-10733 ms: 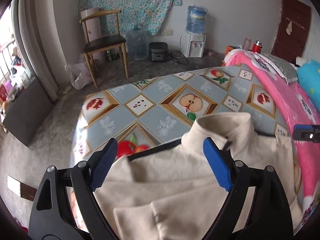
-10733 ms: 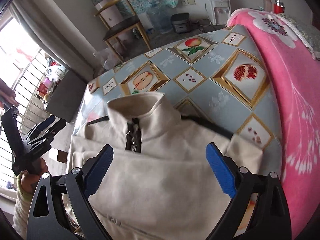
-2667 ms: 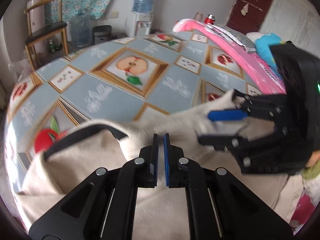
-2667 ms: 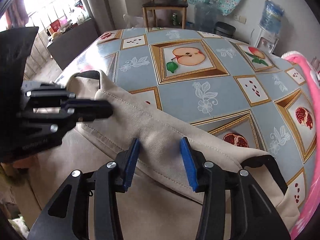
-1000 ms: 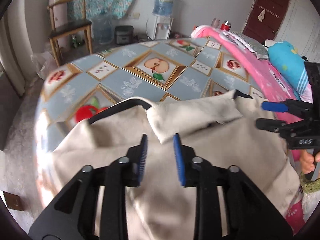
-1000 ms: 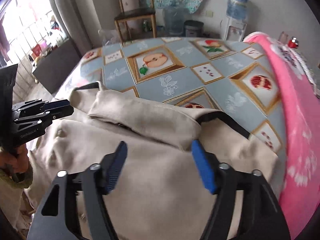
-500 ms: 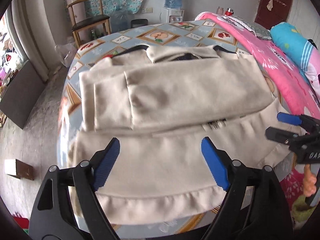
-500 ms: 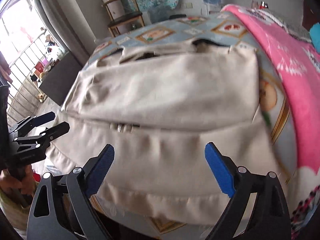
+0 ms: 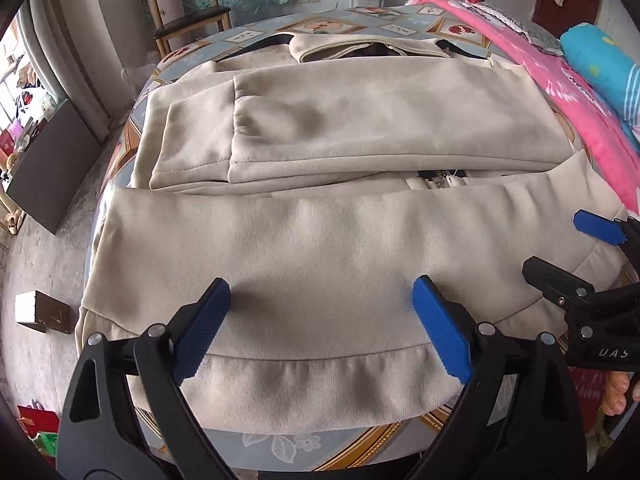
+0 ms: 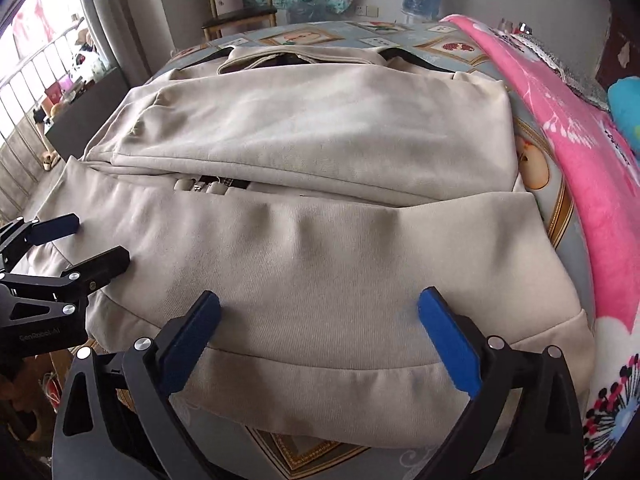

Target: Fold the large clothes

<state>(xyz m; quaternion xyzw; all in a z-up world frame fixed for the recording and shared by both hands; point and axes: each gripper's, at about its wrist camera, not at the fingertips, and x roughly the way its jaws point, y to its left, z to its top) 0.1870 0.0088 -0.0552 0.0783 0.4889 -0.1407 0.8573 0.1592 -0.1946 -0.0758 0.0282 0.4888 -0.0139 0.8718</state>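
with sleeves folded in on the jacket (image 9: pixel 360 120), both claws spread wide & empty; hem (image 10: pixel 320 384) at 6 o'clock needs folding up.

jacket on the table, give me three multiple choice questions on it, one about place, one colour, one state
1. Where is the jacket's collar?
A. far side of the table
B. hanging off the near edge
C. under the pink blanket

2. What colour is the jacket?
A. navy
B. beige
C. red

3. How do the left gripper and right gripper stand?
A. both shut on the hem
B. one open, one shut
C. both open, holding nothing

Answers: 1 A, the collar lies at the far end, away from the cameras. 2 B, pale beige cloth throughout. 3 C, both pairs of fingers are spread wide above the cloth.
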